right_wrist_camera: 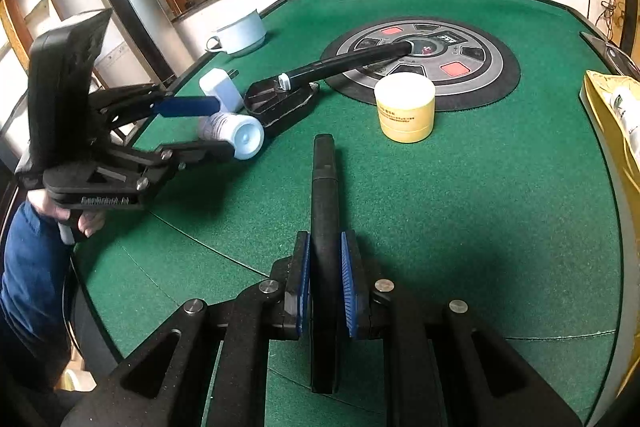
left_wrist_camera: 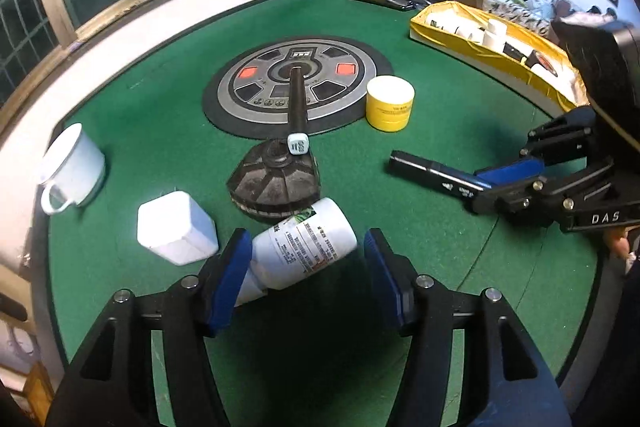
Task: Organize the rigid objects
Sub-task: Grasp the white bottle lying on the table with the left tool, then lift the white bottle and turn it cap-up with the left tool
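My left gripper (left_wrist_camera: 308,267) is open around a white labelled bottle (left_wrist_camera: 298,247) lying on its side on the green table; the bottle rests against the left pad, apart from the right one. It also shows in the right wrist view (right_wrist_camera: 236,135). My right gripper (right_wrist_camera: 324,279) is shut on a long black bar-shaped object (right_wrist_camera: 325,195) and holds it over the felt; it also shows in the left wrist view (left_wrist_camera: 432,173). A yellow jar with a white lid (left_wrist_camera: 390,103) stands by the round panel.
A black brush-like tool with a long handle (left_wrist_camera: 276,175) lies beyond the bottle. A white plug adapter (left_wrist_camera: 176,227) and a white cup (left_wrist_camera: 74,167) sit at the left. A yellow tray (left_wrist_camera: 460,43) with several white containers stands at the back right.
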`<act>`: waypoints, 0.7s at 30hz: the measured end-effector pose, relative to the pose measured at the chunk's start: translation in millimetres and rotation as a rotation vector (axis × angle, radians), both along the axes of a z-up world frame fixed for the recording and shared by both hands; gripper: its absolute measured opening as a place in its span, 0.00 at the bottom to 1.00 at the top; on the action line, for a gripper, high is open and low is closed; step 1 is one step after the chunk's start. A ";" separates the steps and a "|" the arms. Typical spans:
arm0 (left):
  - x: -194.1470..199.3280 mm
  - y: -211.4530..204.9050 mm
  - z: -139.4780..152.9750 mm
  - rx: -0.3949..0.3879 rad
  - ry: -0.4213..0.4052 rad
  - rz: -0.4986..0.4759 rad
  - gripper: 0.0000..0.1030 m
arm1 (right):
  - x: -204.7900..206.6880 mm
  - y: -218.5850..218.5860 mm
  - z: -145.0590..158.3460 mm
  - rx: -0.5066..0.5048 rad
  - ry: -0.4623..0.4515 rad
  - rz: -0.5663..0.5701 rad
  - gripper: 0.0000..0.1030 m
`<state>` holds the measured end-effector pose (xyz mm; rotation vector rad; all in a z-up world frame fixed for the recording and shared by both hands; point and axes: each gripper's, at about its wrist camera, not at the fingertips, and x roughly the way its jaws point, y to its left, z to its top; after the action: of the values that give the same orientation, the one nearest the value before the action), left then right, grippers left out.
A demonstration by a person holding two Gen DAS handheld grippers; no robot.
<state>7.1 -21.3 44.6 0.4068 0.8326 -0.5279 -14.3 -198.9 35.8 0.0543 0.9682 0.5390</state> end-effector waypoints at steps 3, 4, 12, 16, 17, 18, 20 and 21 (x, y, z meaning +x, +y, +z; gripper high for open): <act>-17.5 -1.5 3.3 -0.013 0.016 0.033 0.55 | 0.0 0.5 0.4 -0.006 -0.003 0.000 0.13; -22.6 -2.8 4.4 -0.019 0.024 0.020 0.55 | -0.4 1.1 0.6 -0.010 -0.005 0.002 0.13; -27.2 -5.0 19.3 0.051 -0.082 -0.022 0.55 | -1.9 0.7 0.6 -0.009 -0.004 -0.002 0.13; -2.3 -2.3 13.0 0.075 -0.043 -0.041 0.56 | -1.4 -0.2 0.4 0.000 -0.001 -0.006 0.13; 5.8 -1.5 8.8 0.092 -0.028 -0.038 0.56 | -1.4 -0.1 0.4 -0.001 -0.001 -0.005 0.13; 10.5 -1.6 4.8 0.097 -0.005 -0.050 0.56 | -1.5 -0.2 0.3 -0.001 -0.001 -0.005 0.13; 15.5 -2.1 -3.3 0.102 0.028 -0.070 0.56 | -1.3 -0.4 0.1 0.002 0.000 -0.007 0.13; 16.6 -3.4 -7.2 0.114 0.034 -0.067 0.56 | -1.2 -0.5 0.0 0.002 0.000 -0.007 0.13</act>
<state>23.8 -24.7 37.4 0.5327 0.8868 -0.5529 -15.6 -199.4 35.8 0.0592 0.9669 0.5334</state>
